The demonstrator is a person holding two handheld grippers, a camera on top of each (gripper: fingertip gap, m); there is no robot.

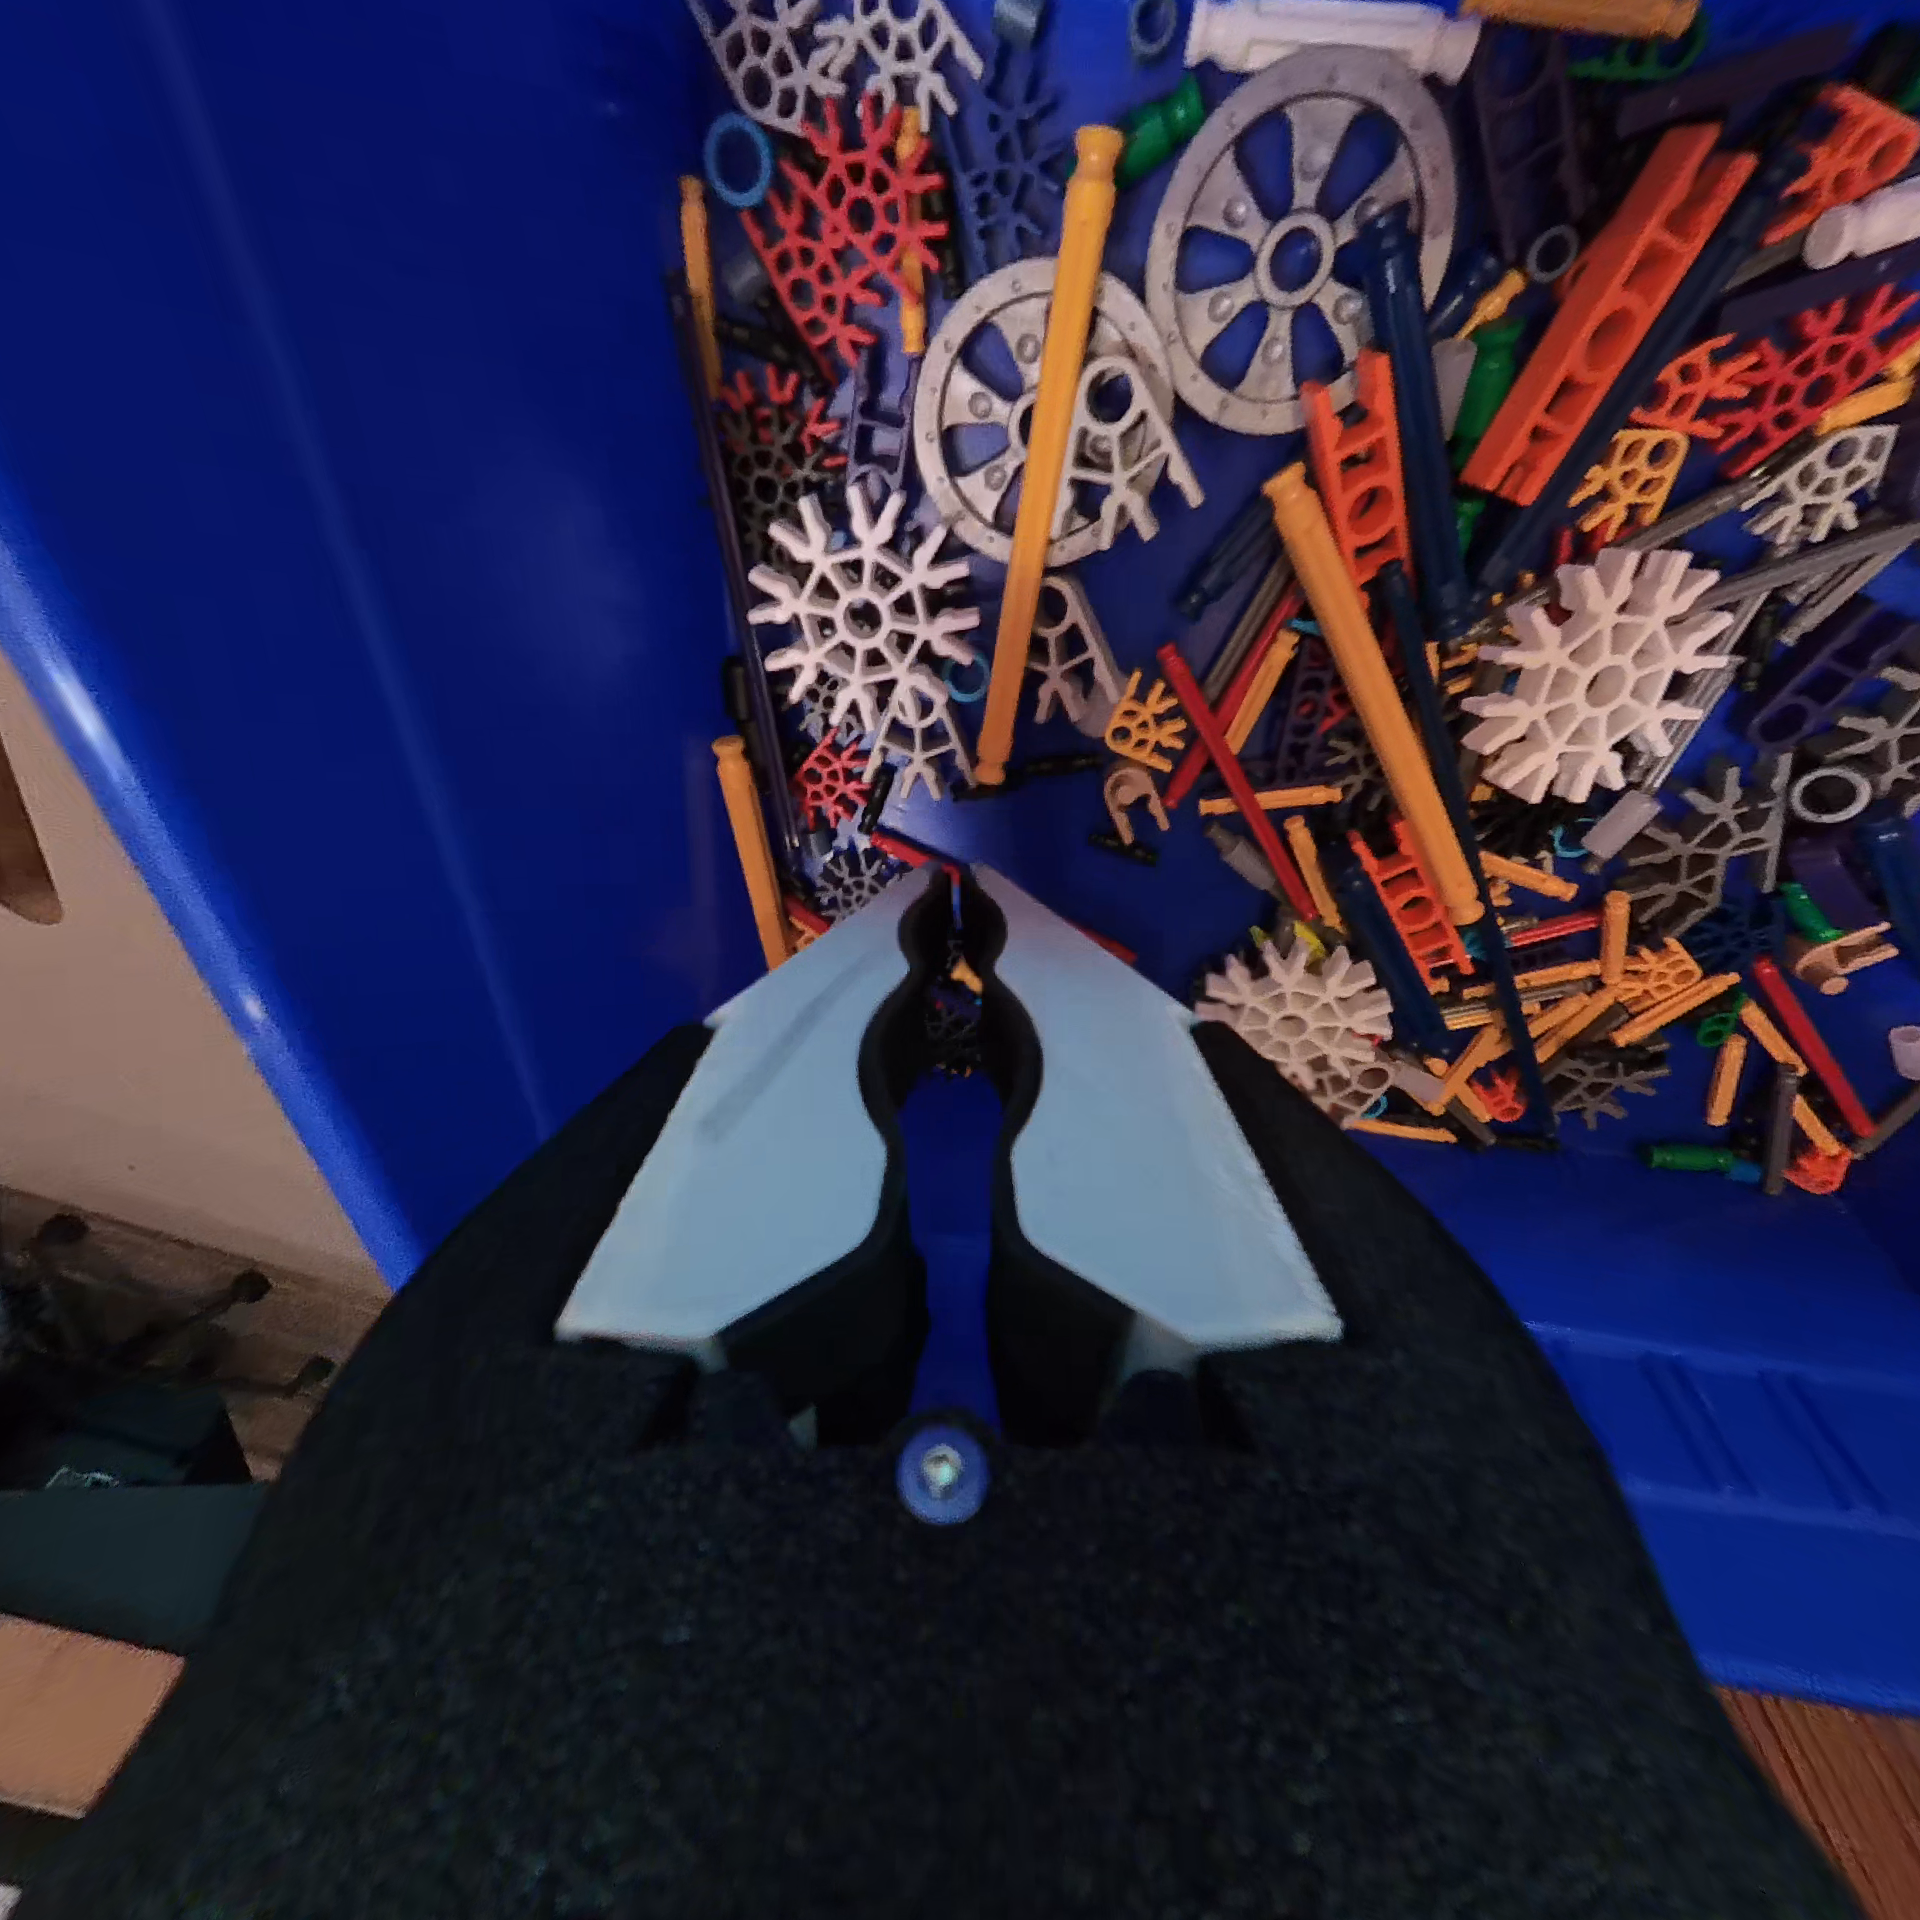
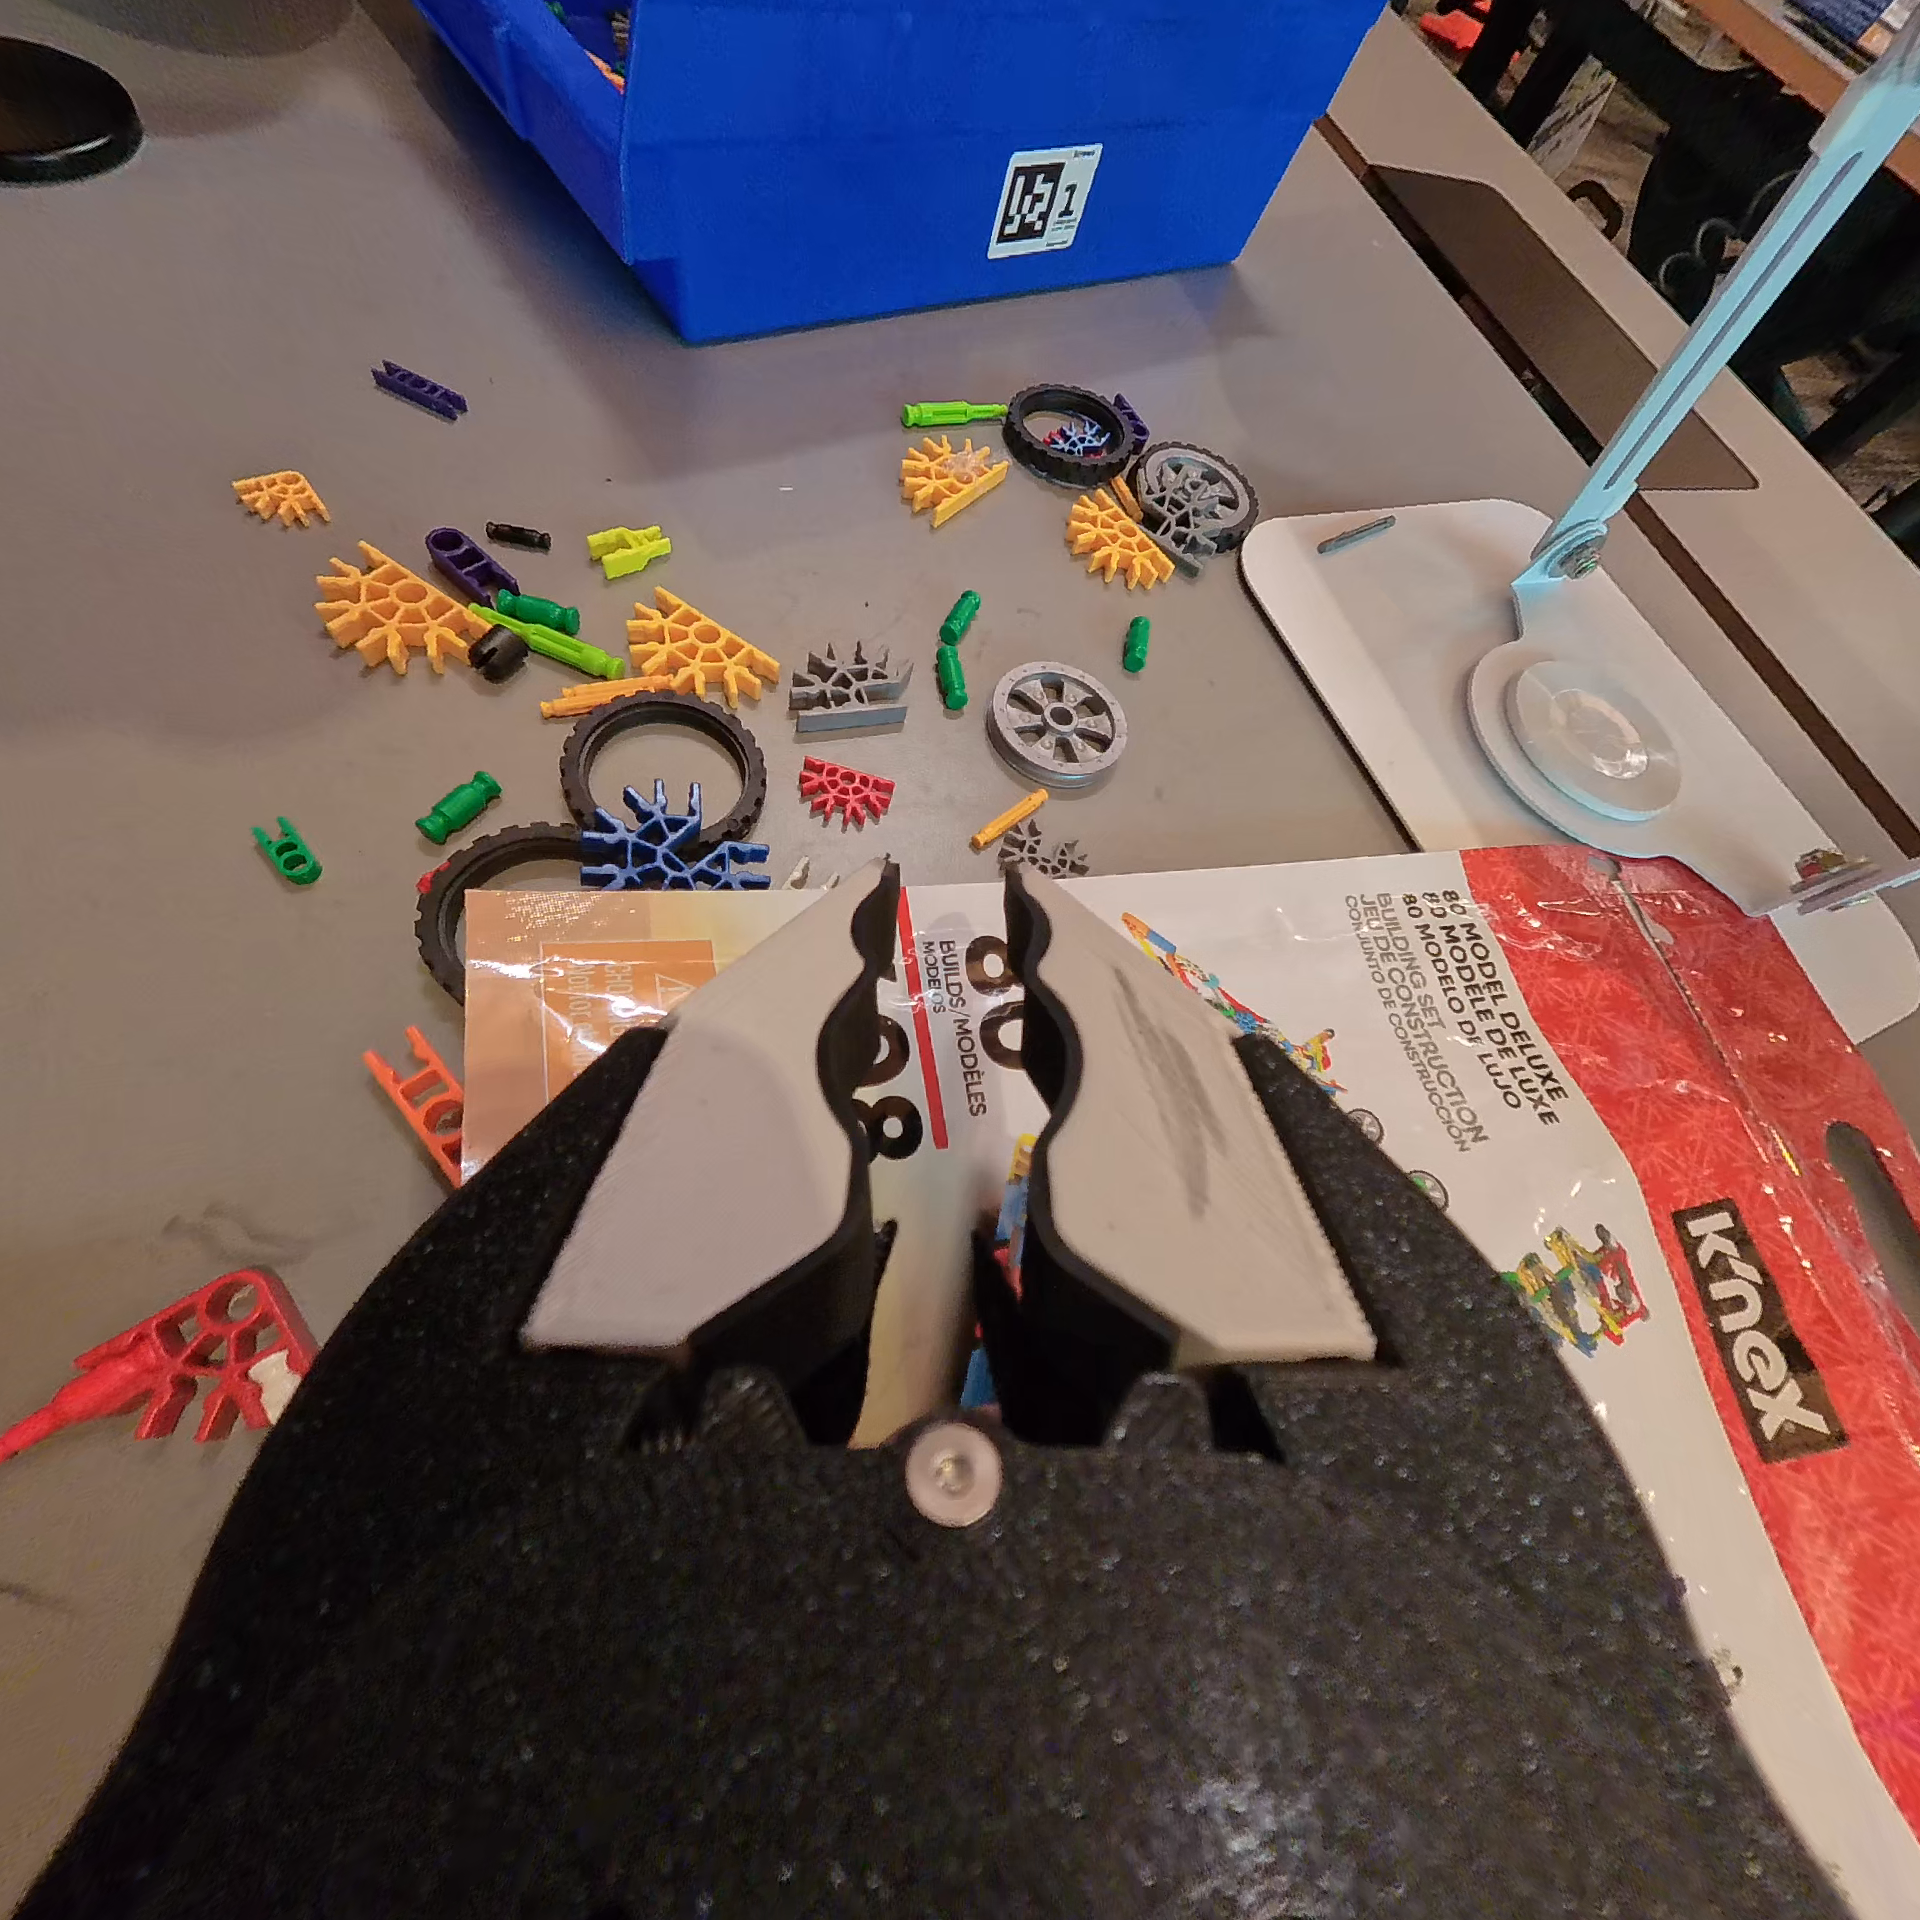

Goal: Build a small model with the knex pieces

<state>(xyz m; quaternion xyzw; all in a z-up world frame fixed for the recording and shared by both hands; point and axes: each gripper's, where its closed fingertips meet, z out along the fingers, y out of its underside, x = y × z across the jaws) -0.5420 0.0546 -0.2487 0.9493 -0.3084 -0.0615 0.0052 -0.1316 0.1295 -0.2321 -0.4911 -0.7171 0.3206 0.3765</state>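
Left gripper (image 1: 956, 883) inside blue bin (image 1: 416, 623), tips nearly together, nothing visibly gripped; white snowflake connector (image 1: 862, 613) at 12 o'clock. Right gripper (image 2: 945, 883) narrowly parted, empty, over printed bag (image 2: 1558, 1091).

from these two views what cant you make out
- Left wrist view: the left gripper has nearly closed tips inside the blue bin; whether they pinch a piece is hidden by the fingers.
- Right wrist view: the printed bag is partly covered by the right gripper.
- Right wrist view: the bin's contents are cut off by the top edge.
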